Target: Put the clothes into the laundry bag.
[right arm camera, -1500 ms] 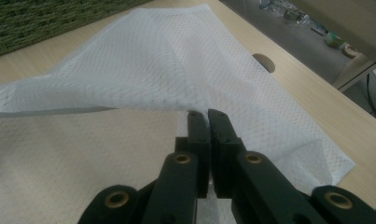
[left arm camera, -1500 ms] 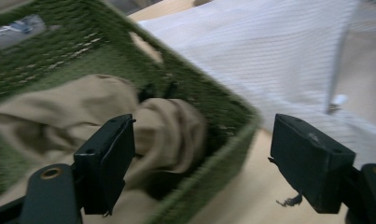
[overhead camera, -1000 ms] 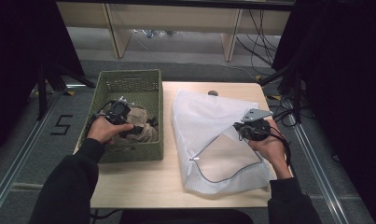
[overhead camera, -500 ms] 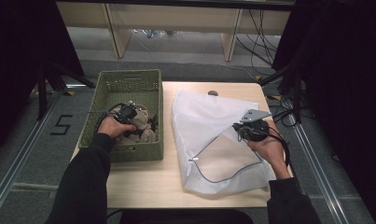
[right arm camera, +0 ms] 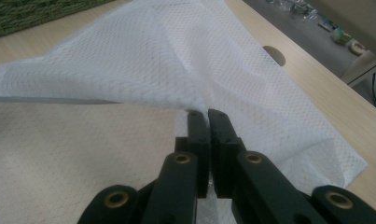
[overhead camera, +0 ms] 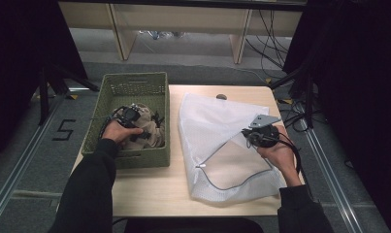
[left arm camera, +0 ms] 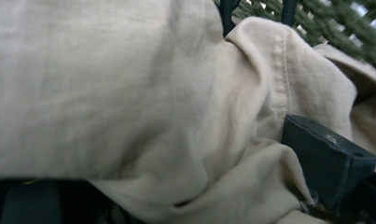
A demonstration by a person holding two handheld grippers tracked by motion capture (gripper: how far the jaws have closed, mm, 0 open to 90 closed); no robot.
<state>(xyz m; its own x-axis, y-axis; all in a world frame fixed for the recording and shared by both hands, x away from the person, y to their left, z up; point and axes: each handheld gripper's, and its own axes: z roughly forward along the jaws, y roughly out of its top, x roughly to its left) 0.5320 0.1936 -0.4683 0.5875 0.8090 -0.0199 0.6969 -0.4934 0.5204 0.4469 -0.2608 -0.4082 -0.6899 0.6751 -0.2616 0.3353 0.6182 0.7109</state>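
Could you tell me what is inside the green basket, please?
The green basket holds crumpled beige clothing, with the left tool pushed into it. Anything beneath the cloth is covered.

left gripper (overhead camera: 135,121) | sunk into basket (overhead camera: 116,87) | jaws reopened around beige cloth (left arm camera: 143,116)

- My left gripper (overhead camera: 130,116) is pressing matt black plastic into the beige garment (left arm camera: 143,116), a soft, creased woven cloth with a stitched seam.
- The green basket (overhead camera: 160,116) is showing a rough, woven weave.
- My right gripper (right arm camera: 208,116), matt black with brass-coloured rivets, is pinching the white bag (right arm camera: 185,60), a fine, slightly translucent mesh.
- The table (overhead camera: 149,189) is looking like smooth, pale wood.
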